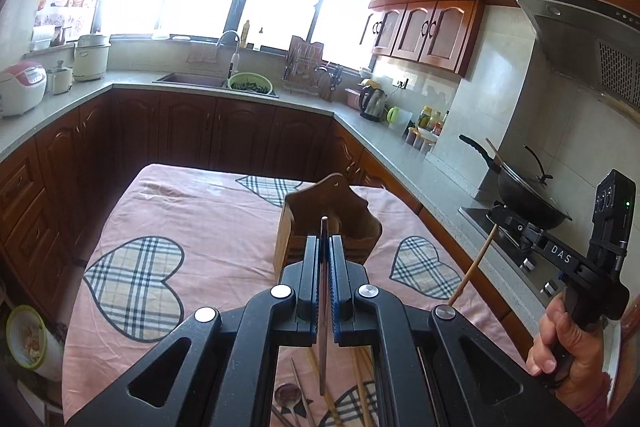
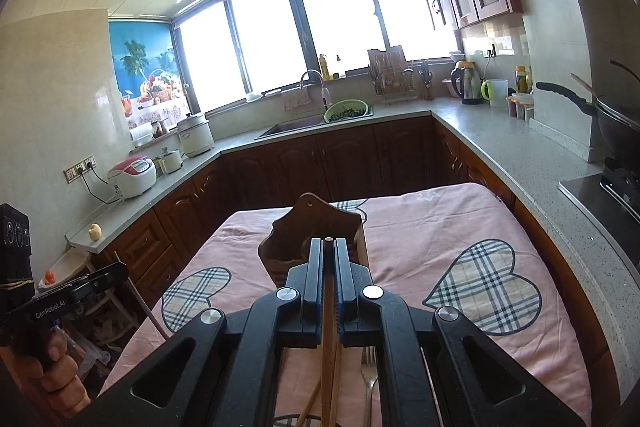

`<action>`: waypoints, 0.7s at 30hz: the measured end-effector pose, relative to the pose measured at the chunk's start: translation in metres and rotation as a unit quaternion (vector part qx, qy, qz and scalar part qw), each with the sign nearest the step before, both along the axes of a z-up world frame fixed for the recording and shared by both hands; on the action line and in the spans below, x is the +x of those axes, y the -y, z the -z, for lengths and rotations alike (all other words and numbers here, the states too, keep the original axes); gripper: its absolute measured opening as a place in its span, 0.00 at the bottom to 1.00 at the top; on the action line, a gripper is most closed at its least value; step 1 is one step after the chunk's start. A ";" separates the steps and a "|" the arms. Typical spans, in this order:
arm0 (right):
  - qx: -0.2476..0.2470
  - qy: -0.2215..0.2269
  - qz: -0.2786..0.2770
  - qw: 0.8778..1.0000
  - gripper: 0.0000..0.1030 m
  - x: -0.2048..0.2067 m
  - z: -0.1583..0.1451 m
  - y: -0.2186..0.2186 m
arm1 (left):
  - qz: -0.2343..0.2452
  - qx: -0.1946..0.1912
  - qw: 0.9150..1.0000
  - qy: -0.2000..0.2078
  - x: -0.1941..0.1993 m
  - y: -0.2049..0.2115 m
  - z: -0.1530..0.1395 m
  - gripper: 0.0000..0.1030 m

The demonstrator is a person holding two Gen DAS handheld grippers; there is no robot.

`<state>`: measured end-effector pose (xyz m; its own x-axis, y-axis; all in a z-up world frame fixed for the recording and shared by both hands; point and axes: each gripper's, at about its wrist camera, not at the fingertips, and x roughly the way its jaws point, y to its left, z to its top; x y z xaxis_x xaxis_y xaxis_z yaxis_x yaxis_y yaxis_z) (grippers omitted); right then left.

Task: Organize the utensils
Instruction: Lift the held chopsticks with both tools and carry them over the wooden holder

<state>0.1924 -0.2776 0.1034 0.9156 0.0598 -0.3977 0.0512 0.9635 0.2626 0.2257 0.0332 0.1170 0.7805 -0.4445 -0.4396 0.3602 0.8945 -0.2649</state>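
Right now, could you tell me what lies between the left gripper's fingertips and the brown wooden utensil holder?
Nothing: in the left wrist view the left gripper, shut on a thin dark utensil, overlaps the wooden utensil holder; no object shows between.

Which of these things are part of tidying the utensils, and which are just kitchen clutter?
Part of the job: wooden holder, dark utensil in left tongs, chopstick in right tongs, fork, spoon.

Lying about: kettle, wok, rice cooker.
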 end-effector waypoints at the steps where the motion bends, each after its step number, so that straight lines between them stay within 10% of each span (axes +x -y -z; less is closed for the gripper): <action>1: 0.001 0.006 0.002 1.000 0.04 0.004 -0.003 0.001 | -0.002 0.000 1.000 0.006 0.004 0.001 -0.002 0.02; 14: 0.018 0.117 0.040 0.992 0.04 0.081 -0.061 0.025 | -0.026 -0.010 0.996 0.085 0.093 0.031 -0.018 0.02; 21: 0.016 0.120 0.055 0.991 0.04 0.131 -0.046 0.034 | -0.065 -0.006 0.993 0.094 0.148 0.058 0.027 0.02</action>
<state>0.3232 -0.3114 0.1496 0.9851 -0.0365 -0.1678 0.0880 0.9462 0.3112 0.3739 -0.0251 0.0902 0.8997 -0.3388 -0.2754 0.2860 0.9339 -0.2147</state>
